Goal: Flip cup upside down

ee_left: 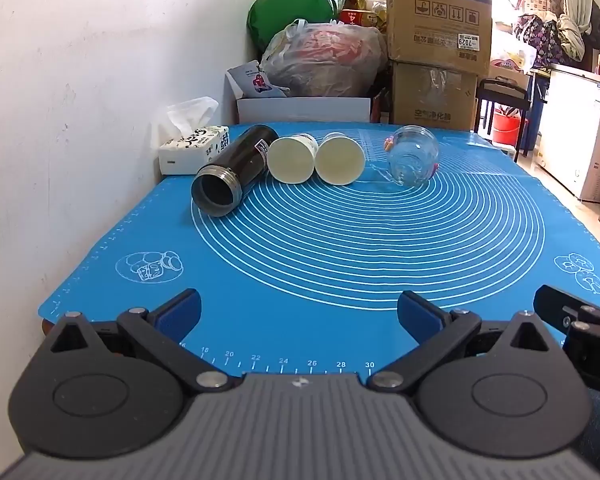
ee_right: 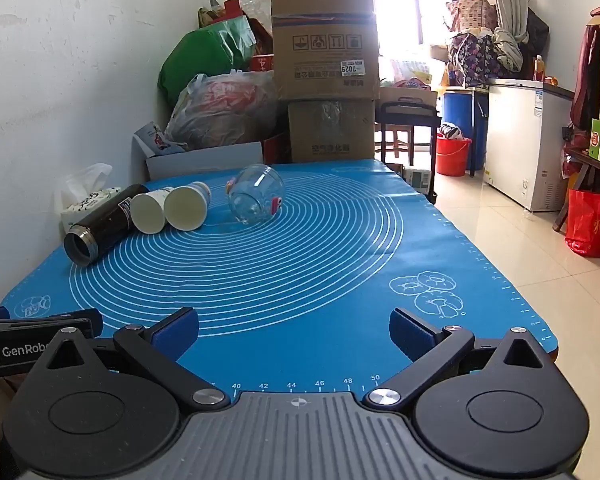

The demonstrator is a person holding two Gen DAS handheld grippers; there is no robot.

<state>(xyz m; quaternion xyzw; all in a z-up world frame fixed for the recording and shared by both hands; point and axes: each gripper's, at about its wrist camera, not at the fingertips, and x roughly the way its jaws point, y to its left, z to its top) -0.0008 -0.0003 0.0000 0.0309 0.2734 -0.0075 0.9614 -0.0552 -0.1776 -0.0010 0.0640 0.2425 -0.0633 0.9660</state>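
A row of vessels lies on its side at the far end of the blue mat point(ee_left: 320, 240): a black flask point(ee_left: 234, 172), two white paper cups point(ee_left: 292, 158) point(ee_left: 340, 158) with mouths toward me, and a clear glass jar point(ee_left: 414, 156). They also show in the right wrist view: the flask point(ee_right: 104, 224), the cups point(ee_right: 150, 212) point(ee_right: 188, 205) and the jar point(ee_right: 256, 194). My left gripper point(ee_left: 298, 316) is open and empty over the near mat edge. My right gripper point(ee_right: 294, 334) is open and empty, beside it to the right.
A tissue box point(ee_left: 194, 148) stands at the far left by the white wall. Cardboard boxes point(ee_left: 438, 44) and full bags point(ee_left: 320, 60) are stacked behind the table. The table's right edge drops to a tiled floor point(ee_right: 520, 260) with a white freezer point(ee_right: 528, 140).
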